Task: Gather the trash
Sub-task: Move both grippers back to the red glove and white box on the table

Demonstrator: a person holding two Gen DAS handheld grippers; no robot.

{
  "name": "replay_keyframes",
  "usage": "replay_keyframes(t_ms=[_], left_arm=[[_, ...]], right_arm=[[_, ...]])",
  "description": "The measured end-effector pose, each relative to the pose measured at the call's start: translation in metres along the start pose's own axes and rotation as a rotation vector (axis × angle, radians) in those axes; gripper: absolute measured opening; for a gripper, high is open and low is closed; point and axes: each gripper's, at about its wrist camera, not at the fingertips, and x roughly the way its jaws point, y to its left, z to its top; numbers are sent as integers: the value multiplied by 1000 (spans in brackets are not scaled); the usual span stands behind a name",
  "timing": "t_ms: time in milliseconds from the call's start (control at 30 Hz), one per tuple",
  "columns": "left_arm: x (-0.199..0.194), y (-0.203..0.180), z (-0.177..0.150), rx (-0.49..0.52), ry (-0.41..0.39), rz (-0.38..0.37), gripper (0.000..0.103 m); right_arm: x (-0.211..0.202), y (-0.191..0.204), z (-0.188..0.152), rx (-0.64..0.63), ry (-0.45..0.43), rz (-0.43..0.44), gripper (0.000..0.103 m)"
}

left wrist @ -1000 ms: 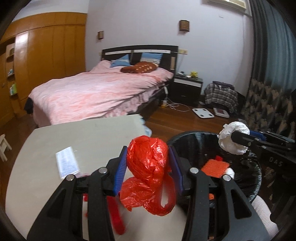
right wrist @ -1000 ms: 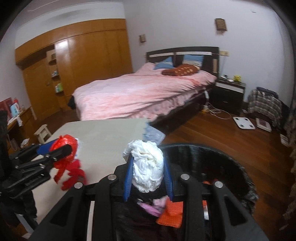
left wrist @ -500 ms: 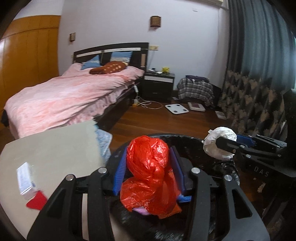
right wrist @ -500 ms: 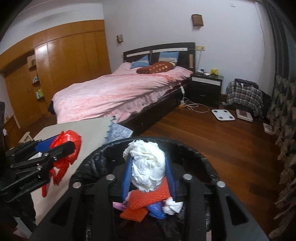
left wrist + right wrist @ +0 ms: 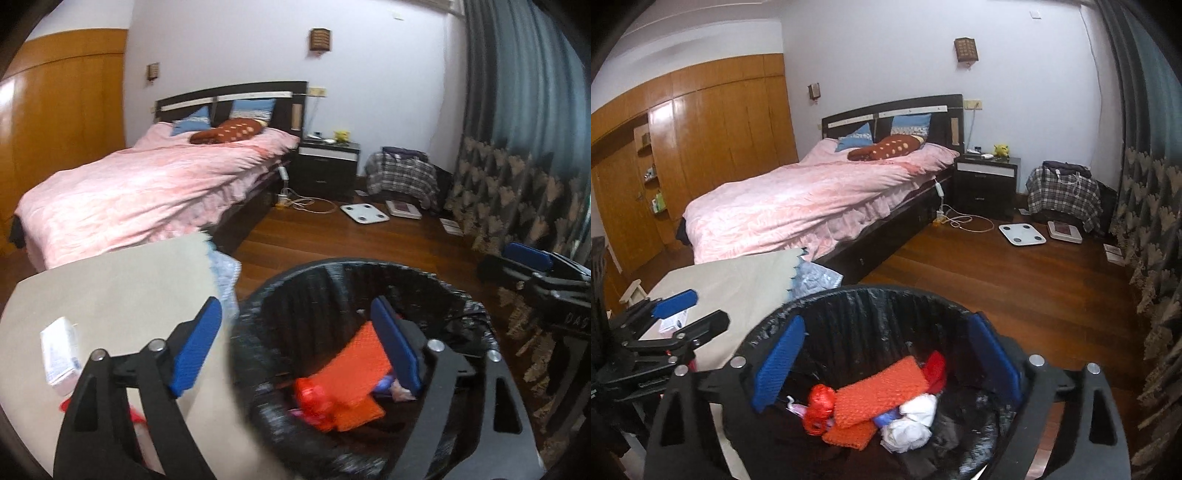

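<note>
Black-lined trash bin filling the lower half of both views, holding an orange knitted cloth, a crumpled red plastic bag and a white paper wad. Only from the right wrist: white wad plainly visible beside the cloth, plus the left gripper off to the left over the grey table, jaws spread and empty. Only from the left wrist: a white packet lying on the table, a red scrap just below it, and the right gripper at the far right edge with blue pads apart. Left gripper wide open above the bin rim; right gripper likewise wide open over the bin. Half a second earlier: red bag clamped in the left tongs, white wad clamped in the right; now both dropped into the bin, both tongs released. Pink bed and dark nightstand behind, unchanged.
</note>
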Motion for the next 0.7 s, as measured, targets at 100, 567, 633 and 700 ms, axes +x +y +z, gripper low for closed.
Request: replay_keyframes(t_ms=[100,567,633,700], left_arm=[[-15,24,-5,-25,-8,52,84],[-92,151,-46,-127,-7,359,84],[-98,167,-54,-136,5,403,84],[-102,182,-61,-155,16,430,84]], right_arm=[[3,20,2,-13,-5,35,92],[38,181,-6,-148,38,335,93],[44,202,-12,-167,52,370,93],[51,223,-20,-190,62,392,92]])
